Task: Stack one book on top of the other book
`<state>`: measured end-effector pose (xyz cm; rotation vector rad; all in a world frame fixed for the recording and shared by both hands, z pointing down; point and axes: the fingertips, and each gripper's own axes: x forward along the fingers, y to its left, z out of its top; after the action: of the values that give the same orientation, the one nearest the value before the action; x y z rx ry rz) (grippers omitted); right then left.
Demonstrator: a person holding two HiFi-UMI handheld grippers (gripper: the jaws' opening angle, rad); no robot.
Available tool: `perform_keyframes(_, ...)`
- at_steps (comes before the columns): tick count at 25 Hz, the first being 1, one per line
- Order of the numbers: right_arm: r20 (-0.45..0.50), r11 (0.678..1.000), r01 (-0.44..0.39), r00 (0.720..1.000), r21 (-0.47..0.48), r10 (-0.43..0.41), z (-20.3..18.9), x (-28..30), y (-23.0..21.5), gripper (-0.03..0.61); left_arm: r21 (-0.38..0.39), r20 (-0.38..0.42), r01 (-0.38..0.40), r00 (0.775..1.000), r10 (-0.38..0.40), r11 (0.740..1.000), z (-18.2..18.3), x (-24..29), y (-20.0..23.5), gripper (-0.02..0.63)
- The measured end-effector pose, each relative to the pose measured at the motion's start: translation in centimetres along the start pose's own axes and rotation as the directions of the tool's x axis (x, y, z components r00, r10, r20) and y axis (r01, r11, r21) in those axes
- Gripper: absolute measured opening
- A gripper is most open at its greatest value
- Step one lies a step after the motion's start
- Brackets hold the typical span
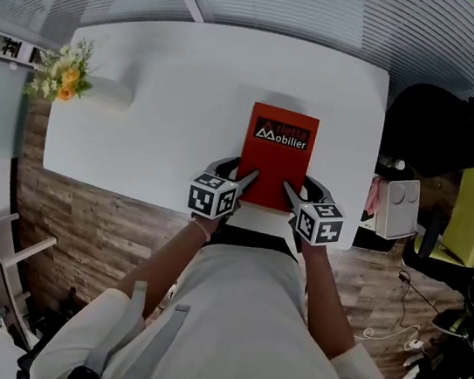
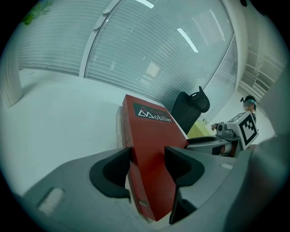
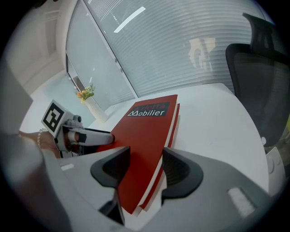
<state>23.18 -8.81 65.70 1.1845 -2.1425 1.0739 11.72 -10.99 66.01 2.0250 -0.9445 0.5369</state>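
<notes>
A red book (image 1: 276, 150) with a dark title band lies lengthwise near the front edge of the white table (image 1: 158, 128). My left gripper (image 1: 243, 181) clasps its near left corner, and in the left gripper view the pads press both faces of the red book (image 2: 152, 145). My right gripper (image 1: 294, 191) clasps the near right corner the same way, jaws closed on the red book (image 3: 145, 136). Under the top cover the right gripper view shows white pages and a second red edge (image 3: 175, 124). I cannot tell whether that edge is a separate book.
A white vase of yellow flowers (image 1: 64, 75) stands at the table's left end. A black office chair (image 1: 444, 131) sits beyond the right end, with a white box (image 1: 400, 209) below it. Slatted blinds run behind the table. The front edge lies just under my grippers.
</notes>
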Motion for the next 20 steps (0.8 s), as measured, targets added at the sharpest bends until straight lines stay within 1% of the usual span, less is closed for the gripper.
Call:
perform_keyframes(6,0.000,1.000,-0.005,1.000,0.004,0.005,0.10,0.43,-0.16,0.221,-0.006,0.000,0.001,1.000,-0.001,1.000,-0.04,0.34,0.44,0.249)
perform_keyframes(13,-0.008,1.000,-0.008,1.000,-0.001,0.008,0.07,0.54,-0.27,0.226,0.016,-0.010,0.002,1.000,-0.002,1.000,0.03,0.46,0.45,0.256)
perform_keyframes(17,-0.014,0.999,0.019,1.000,-0.044,-0.020,0.30,0.38,-0.23,0.235,0.054,-0.018,-0.005,1.000,0.006,0.999,0.27,0.21,0.29,0.255)
perform_keyframes(20,-0.002,0.997,0.038,0.999,-0.064,-0.038,0.50,0.00,-0.24,0.238,0.065,-0.013,0.000,1.000,0.001,0.998,0.58,-0.30,-0.01,0.255)
